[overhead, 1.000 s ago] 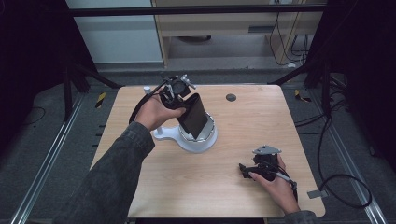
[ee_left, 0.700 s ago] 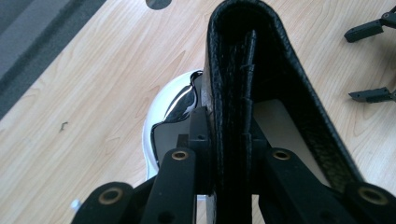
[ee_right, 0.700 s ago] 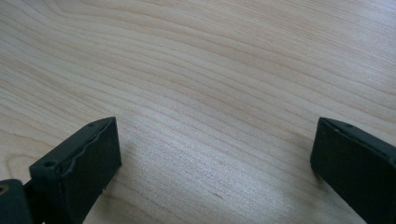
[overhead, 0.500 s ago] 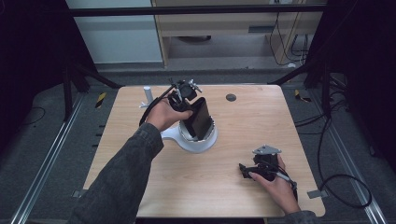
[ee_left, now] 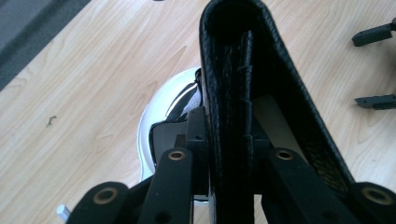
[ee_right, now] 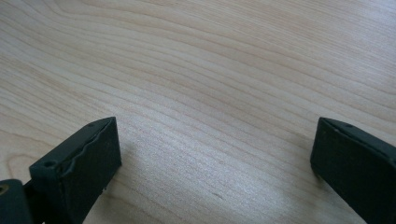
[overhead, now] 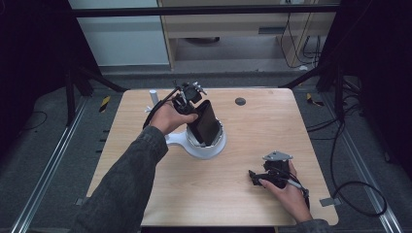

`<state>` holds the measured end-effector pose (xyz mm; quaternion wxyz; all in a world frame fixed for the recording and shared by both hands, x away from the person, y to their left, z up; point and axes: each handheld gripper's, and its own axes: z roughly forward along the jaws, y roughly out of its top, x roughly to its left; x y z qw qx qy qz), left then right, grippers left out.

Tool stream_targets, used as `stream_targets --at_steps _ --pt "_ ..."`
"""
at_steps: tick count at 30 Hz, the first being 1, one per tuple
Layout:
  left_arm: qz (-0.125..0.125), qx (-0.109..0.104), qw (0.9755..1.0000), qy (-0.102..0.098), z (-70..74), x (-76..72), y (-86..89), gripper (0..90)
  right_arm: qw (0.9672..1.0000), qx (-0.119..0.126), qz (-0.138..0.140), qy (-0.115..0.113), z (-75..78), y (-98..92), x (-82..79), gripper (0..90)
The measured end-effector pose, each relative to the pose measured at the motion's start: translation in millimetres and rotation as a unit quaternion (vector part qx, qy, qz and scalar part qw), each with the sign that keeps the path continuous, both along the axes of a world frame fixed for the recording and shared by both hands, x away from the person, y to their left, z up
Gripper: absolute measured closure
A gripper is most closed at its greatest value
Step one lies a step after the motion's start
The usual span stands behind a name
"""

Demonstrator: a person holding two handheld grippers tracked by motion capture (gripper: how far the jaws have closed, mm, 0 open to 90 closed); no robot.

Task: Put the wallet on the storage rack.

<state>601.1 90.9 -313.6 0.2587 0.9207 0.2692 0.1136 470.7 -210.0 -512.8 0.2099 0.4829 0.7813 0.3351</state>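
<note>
A black leather case (overhead: 206, 122) stands tilted with its lower end in the round white stand (overhead: 193, 149) at mid-table. My left gripper (overhead: 196, 116) comes in from the left and is shut on the case. In the left gripper view the jaws flank the case (ee_left: 233, 84) closely, above the stand (ee_left: 148, 122). They have just been opening slightly, with the case still between them. My right gripper (overhead: 254, 176) rests open on the table at the front right. Bare wood shows between its jaws (ee_right: 215, 154).
A small white peg (overhead: 153, 95) stands behind the left hand, and a dark round disc (overhead: 240, 101) lies near the far edge. The wooden table (overhead: 145, 194) has free room at the front left. The right gripper (ee_left: 374, 67) lies beyond the case.
The left hand has sunk a little and shifted right with the case, uncovering the white peg behind it. The right hand has stayed put.
</note>
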Motion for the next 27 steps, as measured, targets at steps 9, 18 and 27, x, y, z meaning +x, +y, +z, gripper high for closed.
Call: stream_targets --at_steps 9,18,27 --pt "0.006 -0.006 0.9994 -0.032 5.4 -4.5 3.0 70.3 1.0 -0.001 0.002 -0.002 -0.1 -0.1 -0.2 2.1" --pt "0.017 -0.029 0.9978 -0.057 13.6 -11.4 14.8 64.4 1.0 -0.001 0.002 -0.002 -0.1 -0.1 -0.2 2.1" --pt "0.021 -0.049 0.9958 -0.075 23.3 -23.0 28.0 62.8 1.0 -0.002 0.002 -0.001 0.0 -0.1 -0.4 2.0"
